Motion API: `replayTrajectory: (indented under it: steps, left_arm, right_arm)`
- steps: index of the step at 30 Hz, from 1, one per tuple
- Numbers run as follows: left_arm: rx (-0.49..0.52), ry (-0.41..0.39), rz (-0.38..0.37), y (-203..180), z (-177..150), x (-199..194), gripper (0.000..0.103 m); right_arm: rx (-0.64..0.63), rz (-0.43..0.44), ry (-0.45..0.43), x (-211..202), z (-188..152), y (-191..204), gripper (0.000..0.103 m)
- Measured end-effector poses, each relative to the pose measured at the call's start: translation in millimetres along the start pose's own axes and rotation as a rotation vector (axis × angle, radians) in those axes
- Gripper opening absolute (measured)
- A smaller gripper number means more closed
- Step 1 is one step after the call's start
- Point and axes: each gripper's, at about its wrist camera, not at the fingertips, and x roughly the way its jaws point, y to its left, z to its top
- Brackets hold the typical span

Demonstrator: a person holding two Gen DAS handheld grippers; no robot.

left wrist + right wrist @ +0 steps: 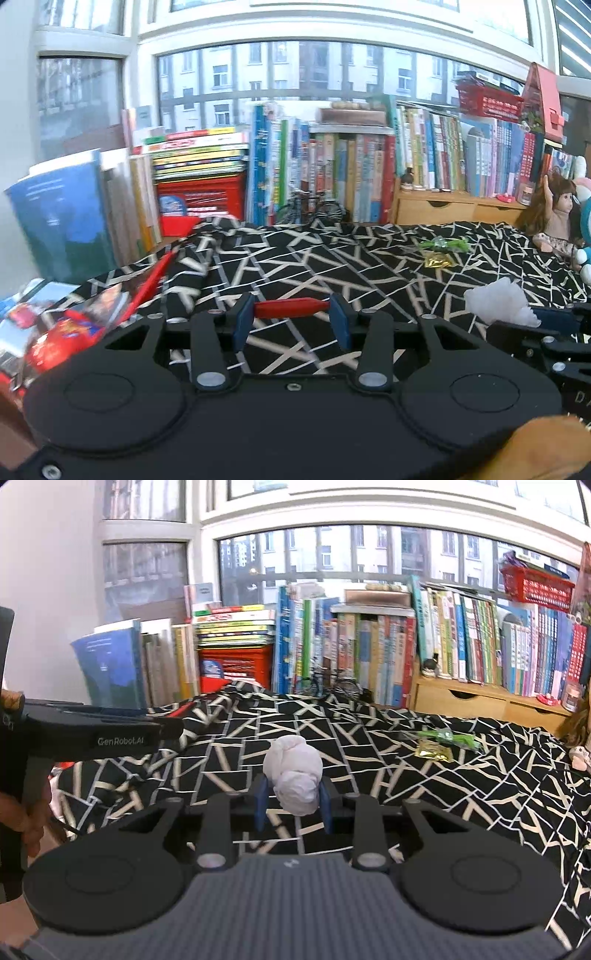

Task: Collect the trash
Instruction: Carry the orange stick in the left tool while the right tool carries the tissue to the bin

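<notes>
You are holding a piece of trash in each gripper above a table draped in a black-and-white patterned cloth (303, 258). In the left wrist view, the left gripper (291, 308) is sitting at lower centre, its blue pads pinching a red wrapper (291, 307) crosswise between them, one end against each pad. In the right wrist view, the right gripper (293, 797) is pressing its pads against the sides of a crumpled white tissue (293, 779), which is bulging up above the fingertips at centre frame. Two pieces are thus judged collected but not yet dropped anywhere; no bin is showing in either view. Two more pieces are lying on the cloth at right of centre: a green wrapper (445, 243) and, just in front of it, a gold wrapper (437, 261), near each other and well apart from both grippers. The left wrist view alone is showing a red stick-like strip (151, 284) slanting at left of centre, a blurred glossy red package (62, 339) at lower left, and a doll (557, 218) at the right edge; whether the first two count as trash cannot be told. It is also catching the tissue at its lower right. The right wrist view alone is showing the left gripper's body from the side at middle left, with a hand (22, 812) around its handle. Books (369, 646) are lining the window behind in both.
</notes>
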Motion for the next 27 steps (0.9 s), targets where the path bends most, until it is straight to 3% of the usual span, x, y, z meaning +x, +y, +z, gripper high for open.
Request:
replayTrajectory:
  steps: [14, 21, 27]
  left_arm:
    - [-0.061, 0.014, 0.088, 73.1, -57.2, -81.1, 0.042]
    - [-0.094, 0.073, 0.118, 92.5, -90.2, -105.0, 0.042]
    - [-0.11, 0.118, 0.129, 102.6, -117.8, -114.5, 0.042]
  right_arm:
    - [-0.002, 0.09, 0.021, -41.7, -28.2, 73.7, 0.035]
    - [-0.004, 0.123, -0.021, -57.4, -34.9, 99.4, 0.035]
    - [-0.021, 0.172, 0.002, -59.2, -43.8, 116.5, 0.035]
